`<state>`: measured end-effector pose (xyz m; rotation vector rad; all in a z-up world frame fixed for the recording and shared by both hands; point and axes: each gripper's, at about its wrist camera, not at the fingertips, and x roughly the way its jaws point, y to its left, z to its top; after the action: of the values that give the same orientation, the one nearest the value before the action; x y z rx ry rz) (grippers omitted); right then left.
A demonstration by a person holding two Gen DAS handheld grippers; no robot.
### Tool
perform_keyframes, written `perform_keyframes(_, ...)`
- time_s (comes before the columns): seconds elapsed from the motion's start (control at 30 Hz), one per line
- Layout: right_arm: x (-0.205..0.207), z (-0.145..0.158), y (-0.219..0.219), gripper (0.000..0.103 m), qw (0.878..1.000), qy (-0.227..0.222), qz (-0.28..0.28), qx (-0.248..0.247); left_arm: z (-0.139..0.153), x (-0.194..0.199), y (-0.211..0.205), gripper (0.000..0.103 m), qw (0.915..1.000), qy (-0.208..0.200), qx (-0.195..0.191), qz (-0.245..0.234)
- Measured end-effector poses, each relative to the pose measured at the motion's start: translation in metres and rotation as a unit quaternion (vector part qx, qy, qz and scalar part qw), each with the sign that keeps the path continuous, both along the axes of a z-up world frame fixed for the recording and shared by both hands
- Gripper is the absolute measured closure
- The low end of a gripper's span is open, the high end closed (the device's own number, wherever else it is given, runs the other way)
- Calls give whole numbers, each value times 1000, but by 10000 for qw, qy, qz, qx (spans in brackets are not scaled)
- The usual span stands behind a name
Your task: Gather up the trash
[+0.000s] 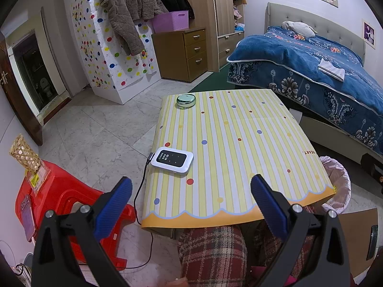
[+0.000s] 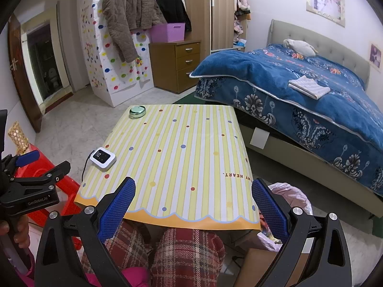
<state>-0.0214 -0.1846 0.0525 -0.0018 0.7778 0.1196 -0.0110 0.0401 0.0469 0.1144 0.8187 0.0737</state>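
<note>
My left gripper (image 1: 191, 191) is open and empty, held above the near edge of the striped yellow table (image 1: 239, 143). My right gripper (image 2: 194, 191) is open and empty, also over the near edge of the table (image 2: 179, 167). A bin lined with a pink bag (image 1: 337, 181) stands at the table's right near corner; in the right wrist view the bin (image 2: 292, 196) holds some wrappers. No loose trash shows on the table. The left gripper also shows at the left of the right wrist view (image 2: 36, 165).
A white pocket router (image 1: 172, 160) with a black cable lies at the table's left edge, a round green tin (image 1: 186, 100) at its far left corner. A red stool (image 1: 67, 203) stands left, a blue-covered bed (image 1: 311, 67) right. Plaid-clad legs (image 2: 186, 258) are under the table.
</note>
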Motion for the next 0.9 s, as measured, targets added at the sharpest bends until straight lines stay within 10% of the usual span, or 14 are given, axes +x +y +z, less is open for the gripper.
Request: perform_keyframes(0.9,0,-7,-8,7,9999,39,-88,85,-3,-2,-9,7,9999,50,55,-85)
